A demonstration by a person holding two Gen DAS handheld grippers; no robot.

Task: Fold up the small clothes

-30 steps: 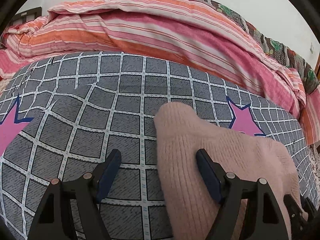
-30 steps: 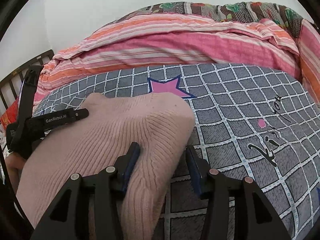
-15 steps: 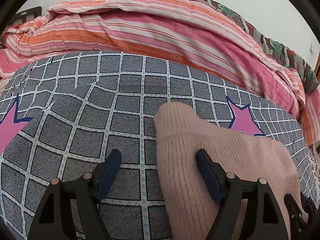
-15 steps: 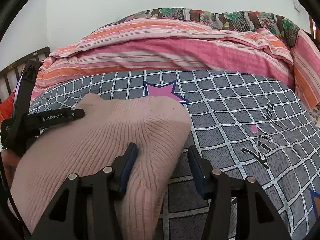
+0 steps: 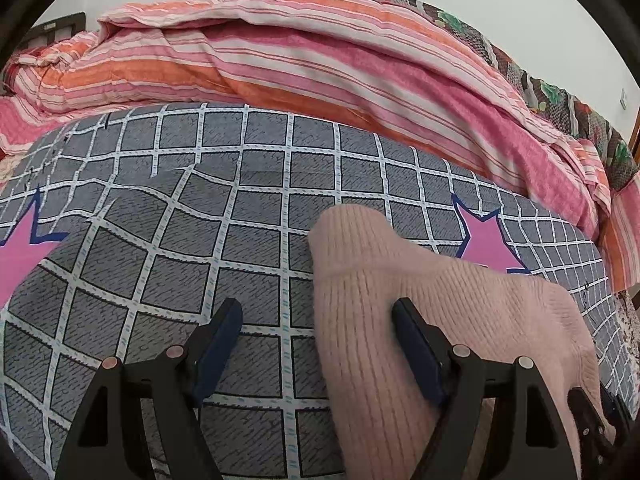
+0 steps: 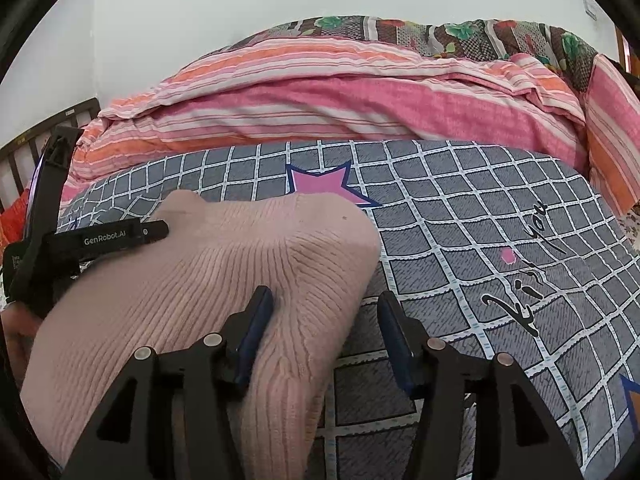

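Pink sweater (image 6: 224, 280) before striped quilt (image 6: 340, 108)

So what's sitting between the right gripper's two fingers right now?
In the right wrist view, the edge of the pink knit garment and a strip of checked bedspread lie between the open right gripper's fingers.

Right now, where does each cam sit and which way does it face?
Left wrist: on the left tool, looking forward and down over the checked bedsheet to the striped quilt; its own two fingers show.
Right wrist: on the right tool, same heading; its fingers show, plus the left tool.
Shared: the pink knit garment, pink star, sheet, quilt.
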